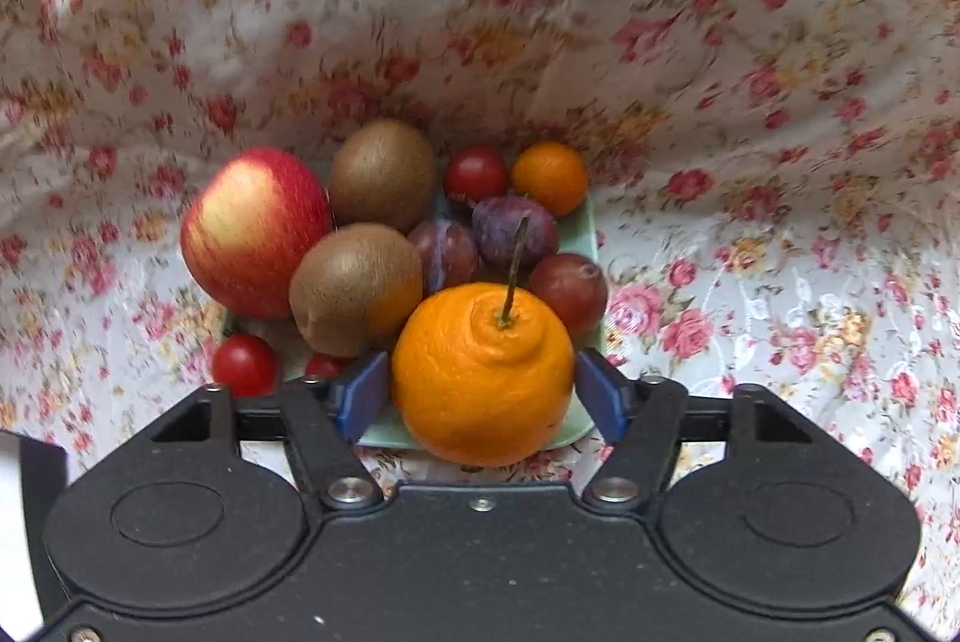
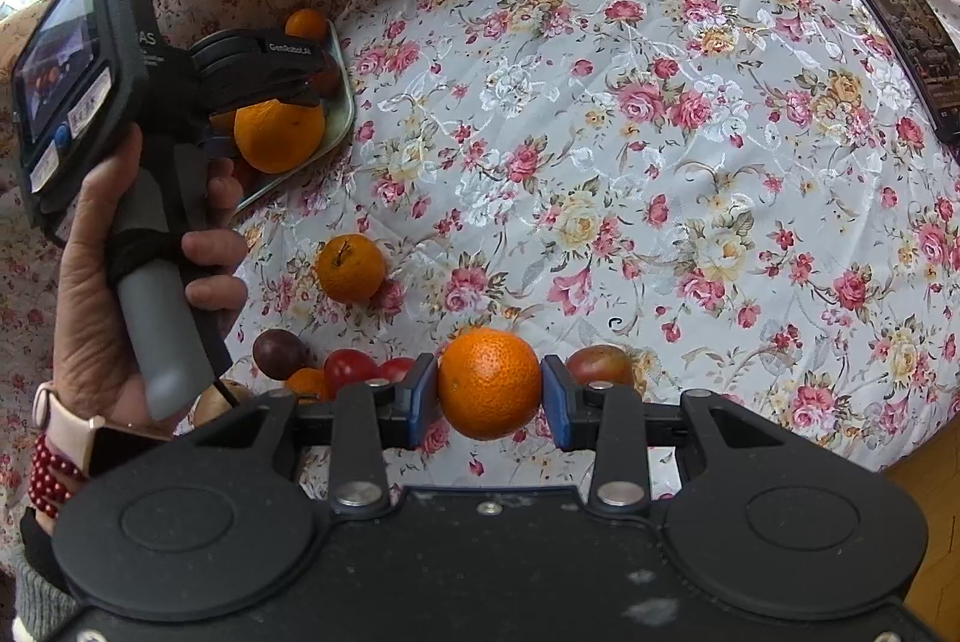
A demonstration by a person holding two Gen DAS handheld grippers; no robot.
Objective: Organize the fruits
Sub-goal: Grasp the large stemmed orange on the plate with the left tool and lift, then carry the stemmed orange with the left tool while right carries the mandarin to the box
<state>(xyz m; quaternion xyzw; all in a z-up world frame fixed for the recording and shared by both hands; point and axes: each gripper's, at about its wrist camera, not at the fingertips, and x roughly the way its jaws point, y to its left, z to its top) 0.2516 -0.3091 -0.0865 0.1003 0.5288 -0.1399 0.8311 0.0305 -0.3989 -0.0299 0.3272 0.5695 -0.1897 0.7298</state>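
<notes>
— What do we hold on the left?
— Our left gripper [image 1: 483,387] brackets the big stemmed orange [image 1: 483,372] at the near edge of the green tray [image 1: 591,246]; whether the blue pads [image 1: 366,393] press it, we cannot tell; an apple [image 1: 255,231], kiwis [image 1: 357,285] and plums [image 1: 515,231] crowd behind.
— And the right?
— Our right gripper [image 2: 489,393] clamps a small orange [image 2: 489,383] above the floral tablecloth [image 2: 600,132]; another orange [image 2: 350,267] lies loose nearby.

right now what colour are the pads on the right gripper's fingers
Blue pads, clearest in the right wrist view, pressed on an orange.
</notes>
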